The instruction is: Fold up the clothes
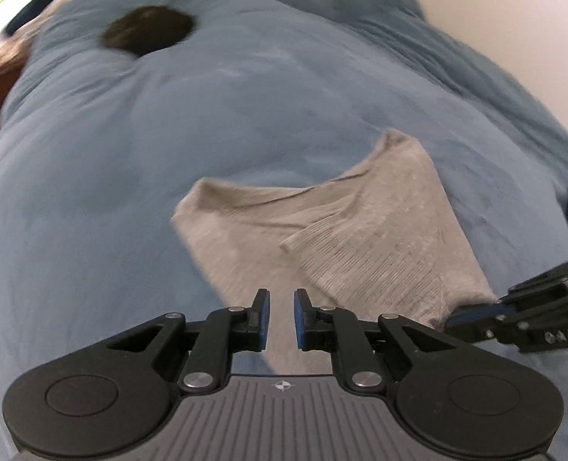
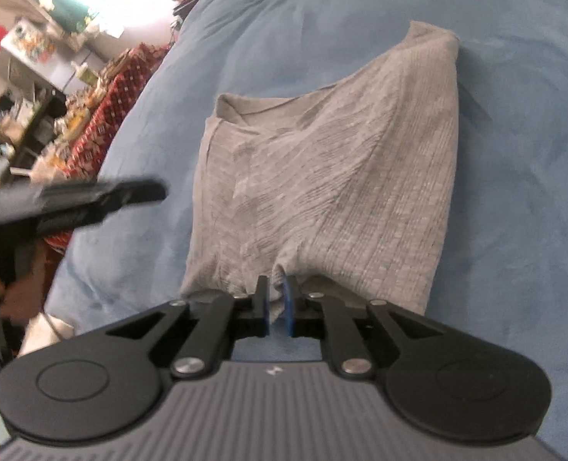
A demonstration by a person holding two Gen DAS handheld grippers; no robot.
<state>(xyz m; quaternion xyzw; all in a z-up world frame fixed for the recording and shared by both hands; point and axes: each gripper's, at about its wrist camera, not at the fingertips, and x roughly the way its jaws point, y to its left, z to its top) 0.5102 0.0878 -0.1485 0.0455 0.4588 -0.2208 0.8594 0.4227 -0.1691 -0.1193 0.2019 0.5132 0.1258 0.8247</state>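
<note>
One grey ribbed top (image 2: 322, 176), partly folded, is laid on a blue blanket (image 2: 514, 153). Its near edge is pinched by the right gripper (image 2: 278, 301), jaws clenched on the cloth. The left gripper (image 1: 282, 317) is held just beside the top w/ jaws a bit apart, nothing between them. A dark thing (image 1: 145, 30) is seen far from the top.
</note>
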